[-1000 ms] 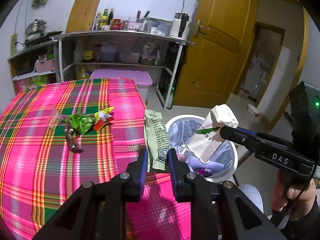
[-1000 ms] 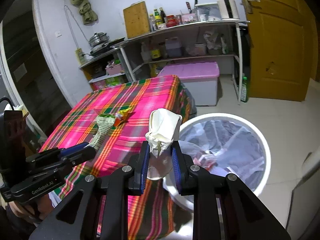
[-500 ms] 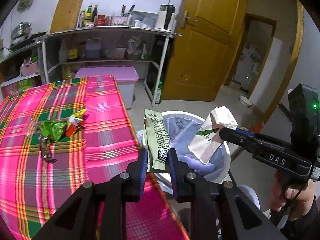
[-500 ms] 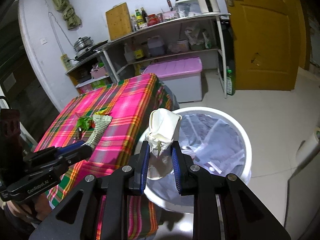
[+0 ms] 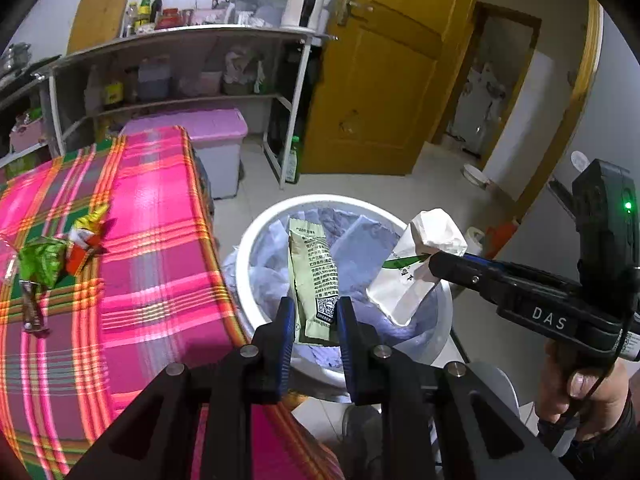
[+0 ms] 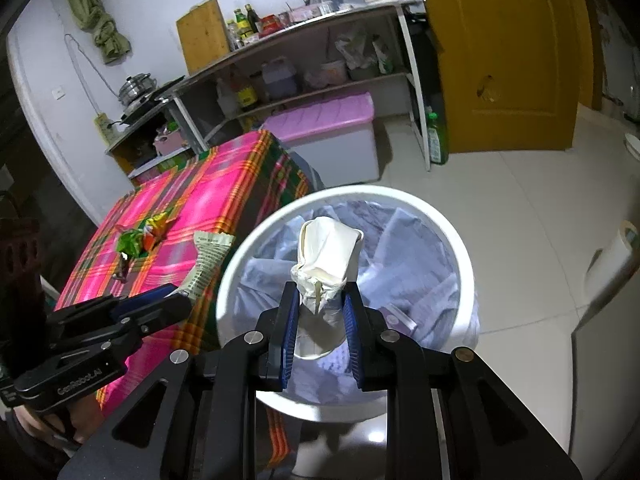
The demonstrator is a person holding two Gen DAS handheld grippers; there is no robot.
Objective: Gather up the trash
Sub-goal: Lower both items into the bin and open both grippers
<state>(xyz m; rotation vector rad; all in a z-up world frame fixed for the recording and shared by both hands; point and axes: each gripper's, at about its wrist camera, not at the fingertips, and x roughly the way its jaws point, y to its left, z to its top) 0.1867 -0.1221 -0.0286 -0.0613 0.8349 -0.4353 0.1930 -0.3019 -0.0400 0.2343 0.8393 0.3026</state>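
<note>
The green sachet (image 5: 314, 276) and the crumpled white paper pouch (image 6: 326, 264), a second ago above the worktop (image 5: 152, 240) edge, now both hang over the white bin (image 5: 248, 248). The left gripper (image 5: 316, 316) fingers pinch the sachet, the right gripper (image 6: 320, 312) fingers the pouch. Letting go looks next; wrappers (image 5: 60, 252) remain near the worktop's far edge

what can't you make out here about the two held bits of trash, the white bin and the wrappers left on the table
- Pale green printed sachet: lower end hidden between the left gripper jaws, left wrist view.
- Crumpled white paper pouch: its print faces away, right wrist view.
- White round bin: contents covered by its pale blue liner; near rim hidden by gripper bodies.
- Small foil wrappers on the pink plaid tablecloth: too small to read.
</note>
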